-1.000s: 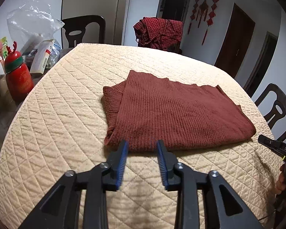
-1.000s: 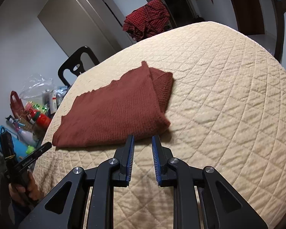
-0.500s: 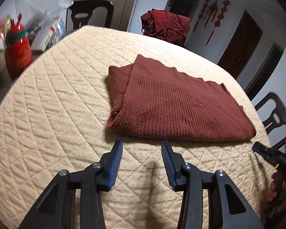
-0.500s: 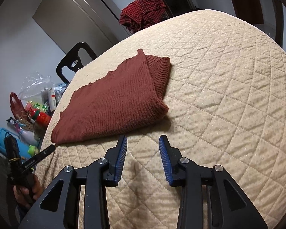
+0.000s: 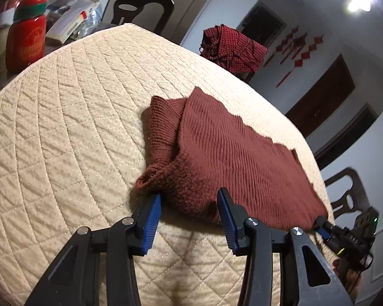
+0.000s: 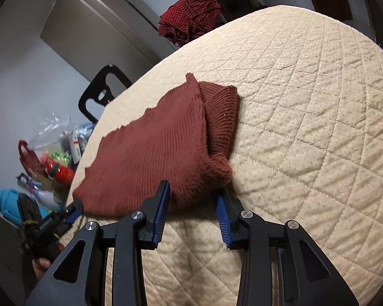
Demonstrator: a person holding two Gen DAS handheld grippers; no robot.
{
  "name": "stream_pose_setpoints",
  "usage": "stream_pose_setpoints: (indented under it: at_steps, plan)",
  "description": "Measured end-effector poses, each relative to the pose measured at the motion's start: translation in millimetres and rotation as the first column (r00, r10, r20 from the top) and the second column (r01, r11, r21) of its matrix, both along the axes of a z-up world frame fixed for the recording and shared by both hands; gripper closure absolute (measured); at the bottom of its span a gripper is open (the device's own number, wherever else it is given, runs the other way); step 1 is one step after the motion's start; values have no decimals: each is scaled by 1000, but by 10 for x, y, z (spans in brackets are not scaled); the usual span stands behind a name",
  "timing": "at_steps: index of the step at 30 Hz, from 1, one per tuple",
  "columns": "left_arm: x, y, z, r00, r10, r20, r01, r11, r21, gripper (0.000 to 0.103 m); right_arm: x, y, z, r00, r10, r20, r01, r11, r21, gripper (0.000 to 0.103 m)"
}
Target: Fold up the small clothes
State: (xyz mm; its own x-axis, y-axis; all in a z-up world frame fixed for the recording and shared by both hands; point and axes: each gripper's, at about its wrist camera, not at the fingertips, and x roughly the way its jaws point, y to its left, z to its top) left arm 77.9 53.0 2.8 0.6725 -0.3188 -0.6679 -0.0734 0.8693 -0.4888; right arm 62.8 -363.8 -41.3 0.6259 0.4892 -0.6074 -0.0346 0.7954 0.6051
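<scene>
A rust-brown knitted garment [image 5: 229, 153] lies folded flat on the quilted beige table cover [image 5: 63, 140]. My left gripper [image 5: 190, 199] is open, with its jaws on either side of the garment's near left corner. In the right wrist view the same garment [image 6: 153, 148] shows, and my right gripper [image 6: 194, 191] is open around its near right corner. Each gripper shows in the other's view, the right one [image 5: 321, 227] at the garment's far end and the left one [image 6: 74, 209] likewise. Neither is closed on the cloth.
A red checked cloth [image 5: 232, 48] hangs on a chair beyond the table. A red Christmas bottle [image 5: 25, 38], boxes and a plastic bag crowd the left side. Dark chairs stand at the back [image 5: 140, 7] and at the right [image 5: 349, 191].
Both grippers opened wider and moved forward and down, so the garment's near corners now sit between the jaws. The garment has not moved.
</scene>
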Motion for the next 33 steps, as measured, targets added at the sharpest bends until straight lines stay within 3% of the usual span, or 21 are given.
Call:
stream_pose_setpoints:
  at_steps: [9, 16, 18, 19, 22, 33]
  plan:
    - [-168, 197, -102, 989, 146, -14, -147, 978, -146, 56, 3, -37, -34, 999, -38, -4, 38, 996, 79, 67]
    - [-46, 156, -111, 988, 156, -1, -154, 974, -166, 57, 79, -21, -31, 999, -42, -3, 42, 995, 88, 67]
    - [-30, 147, -106, 987, 161, -1, -160, 975, -153, 62, 100, -29, -26, 999, -50, -6, 50, 995, 83, 72]
    - [-31, 138, -101, 987, 161, 4, -158, 977, -142, 74, 108, -30, -24, 999, -53, -9, 53, 996, 78, 79]
    - [-12, 119, -110, 989, 149, -10, -149, 981, -122, 87, 111, -22, -14, 999, -50, -7, 50, 997, 63, 88]
    - [-323, 131, 159, 998, 63, 24, -61, 996, -68, 91, -211, -74, 222, 999, -30, 24, 28, 998, 49, 91]
